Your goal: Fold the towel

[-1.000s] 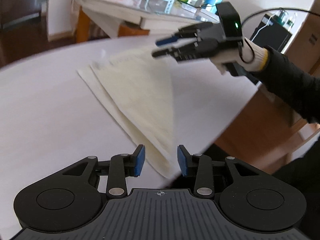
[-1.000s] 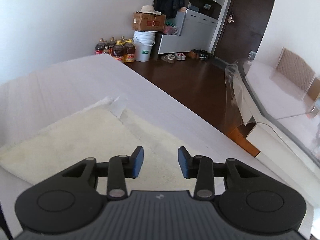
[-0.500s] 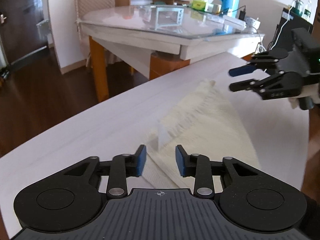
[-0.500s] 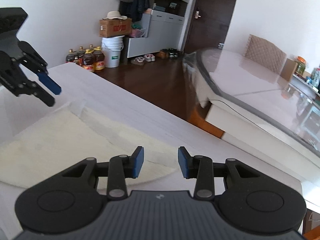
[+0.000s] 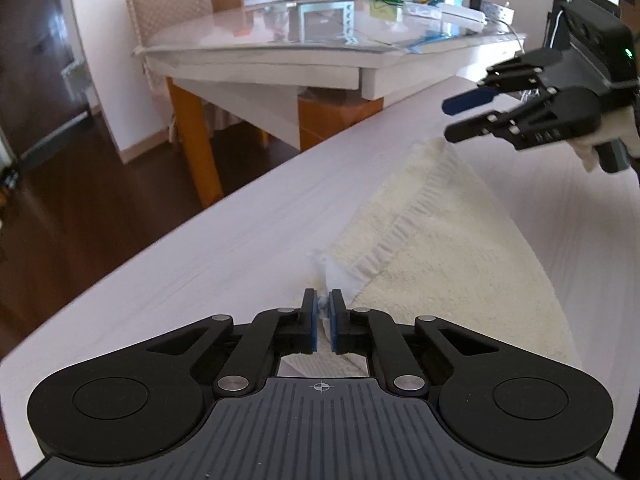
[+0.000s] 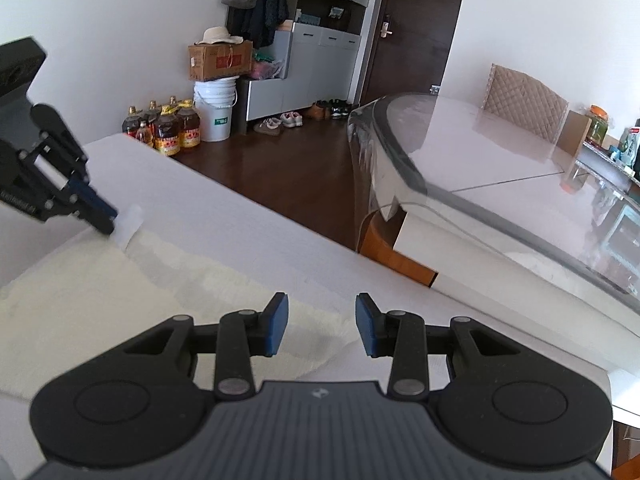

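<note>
My left gripper (image 5: pixel 324 312) pinches the corner tag of one cream terry towel (image 5: pixel 452 264). My right gripper (image 6: pixel 322 330) hovers spread above its other corner, on the white table (image 5: pixel 200 264).

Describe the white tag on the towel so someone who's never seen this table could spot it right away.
Start at the white table with the cream towel lying on it. At the towel's corner nearest the left hand-held gripper sticks out a small white tag, smooth where the towel is fluffy.

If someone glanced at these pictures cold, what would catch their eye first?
Probably the cream towel spread on the white table, with the left claw pinched shut on its near corner. Next, the right claw, open, above the towel's other end.
</note>
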Tool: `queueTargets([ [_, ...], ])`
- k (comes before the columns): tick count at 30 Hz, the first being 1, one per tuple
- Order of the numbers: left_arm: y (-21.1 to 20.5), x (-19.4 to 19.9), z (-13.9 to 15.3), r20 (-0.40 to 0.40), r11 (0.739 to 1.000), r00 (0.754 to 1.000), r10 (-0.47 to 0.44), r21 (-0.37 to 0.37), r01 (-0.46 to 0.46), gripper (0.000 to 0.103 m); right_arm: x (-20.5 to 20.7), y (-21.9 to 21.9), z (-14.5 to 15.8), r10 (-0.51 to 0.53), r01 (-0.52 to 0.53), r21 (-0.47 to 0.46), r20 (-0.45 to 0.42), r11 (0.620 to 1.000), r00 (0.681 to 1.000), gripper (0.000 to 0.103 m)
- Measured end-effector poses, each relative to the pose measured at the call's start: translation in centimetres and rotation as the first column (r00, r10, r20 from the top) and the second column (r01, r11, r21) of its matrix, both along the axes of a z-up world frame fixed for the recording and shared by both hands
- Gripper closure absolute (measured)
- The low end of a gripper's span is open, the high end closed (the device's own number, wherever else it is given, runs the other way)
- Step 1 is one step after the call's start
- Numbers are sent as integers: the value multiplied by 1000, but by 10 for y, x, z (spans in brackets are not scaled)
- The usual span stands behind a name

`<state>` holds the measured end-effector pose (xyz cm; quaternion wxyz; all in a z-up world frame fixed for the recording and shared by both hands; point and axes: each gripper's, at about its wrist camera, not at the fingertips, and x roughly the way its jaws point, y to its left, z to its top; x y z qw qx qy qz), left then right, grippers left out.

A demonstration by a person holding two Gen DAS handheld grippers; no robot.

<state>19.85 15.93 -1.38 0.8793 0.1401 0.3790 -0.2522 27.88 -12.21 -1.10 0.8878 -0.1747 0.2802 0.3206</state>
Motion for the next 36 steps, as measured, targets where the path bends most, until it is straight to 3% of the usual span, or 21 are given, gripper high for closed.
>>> queueTargets([
  [10,11,-18,24,99,998,995,26,-53,-21,98,32,8,-10,-11,8,-39,-67,999,998,65],
  [19,14,-19,21,100,998,995,5,-68,2,98,54,3,-21,-52,49,-25,-148,998,988,66],
  [24,22,-15,25,132,994,989,72,-88,-61,98,52,1,-23,-56,50,-40,-159,998,986,66],
  [36,30,3,-8,-9,986,988,154,-56,-154,96,43,1,-21,-79,75,-41,-114,996,990,63],
])
